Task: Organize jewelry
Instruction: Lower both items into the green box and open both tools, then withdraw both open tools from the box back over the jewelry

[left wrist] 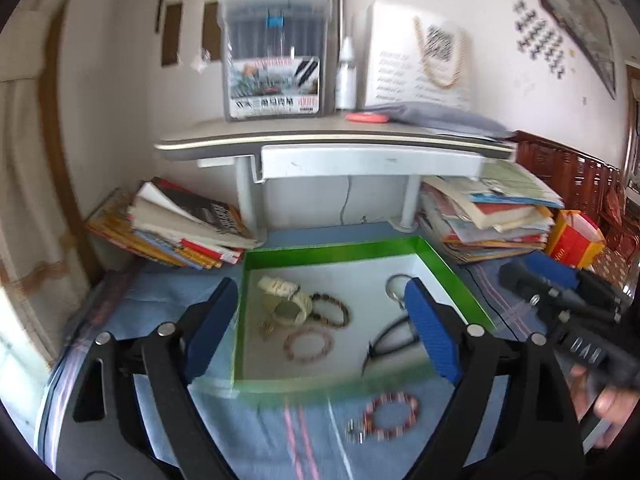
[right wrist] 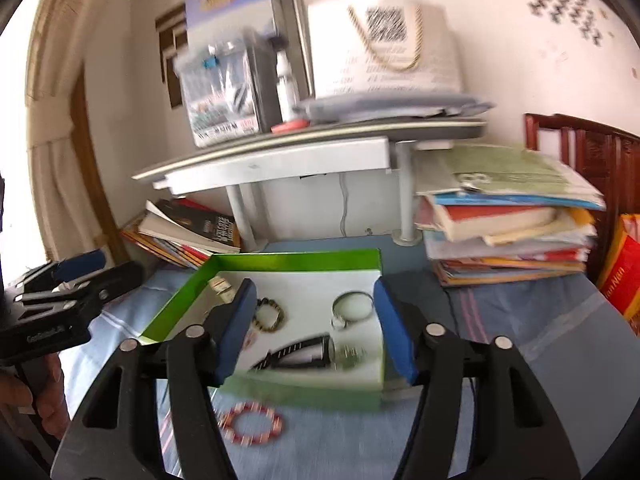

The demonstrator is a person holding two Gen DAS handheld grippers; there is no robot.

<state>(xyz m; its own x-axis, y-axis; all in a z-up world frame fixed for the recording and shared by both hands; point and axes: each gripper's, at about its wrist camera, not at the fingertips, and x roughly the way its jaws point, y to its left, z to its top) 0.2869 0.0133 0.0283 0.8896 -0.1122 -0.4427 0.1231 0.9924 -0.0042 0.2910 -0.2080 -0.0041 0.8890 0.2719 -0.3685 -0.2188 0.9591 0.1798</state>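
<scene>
Left gripper [left wrist: 320,332]: jaws are standing wide apart with nothing between the blue pads; it is filling the lower half of the left wrist view and also showing at the left edge of the right wrist view.
Right gripper [right wrist: 316,326]: jaws are likewise spread open and holding nothing; it is occupying the lower centre of the right wrist view and appearing at the right edge of the left wrist view.
Green-walled box [left wrist: 328,250]: it is sitting at frame centre on the blue cloth [left wrist: 256,432], open at the top, white floor showing.
Box contents: a cream watch [left wrist: 286,300] is lying toward the upper left of the floor, a dark beaded bracelet [left wrist: 332,310] is lying just beside it, and a pink beaded bracelet [left wrist: 308,343] is lying below both.
Right side of box: a silver ring-shaped bangle [right wrist: 352,308] is resting near the far right wall, with a black-and-white striped piece [right wrist: 300,354] lying below it; its type cannot be told.
Red beaded bracelet [left wrist: 392,414]: it is lying outside the box on the cloth, near the front wall, lower centre of frame; a small silvery item is sitting at its lower left, too blurred to identify.
Surroundings: book stacks [left wrist: 488,216] are flanking a grey shelf [left wrist: 332,140] in the upper half of the frame.
</scene>
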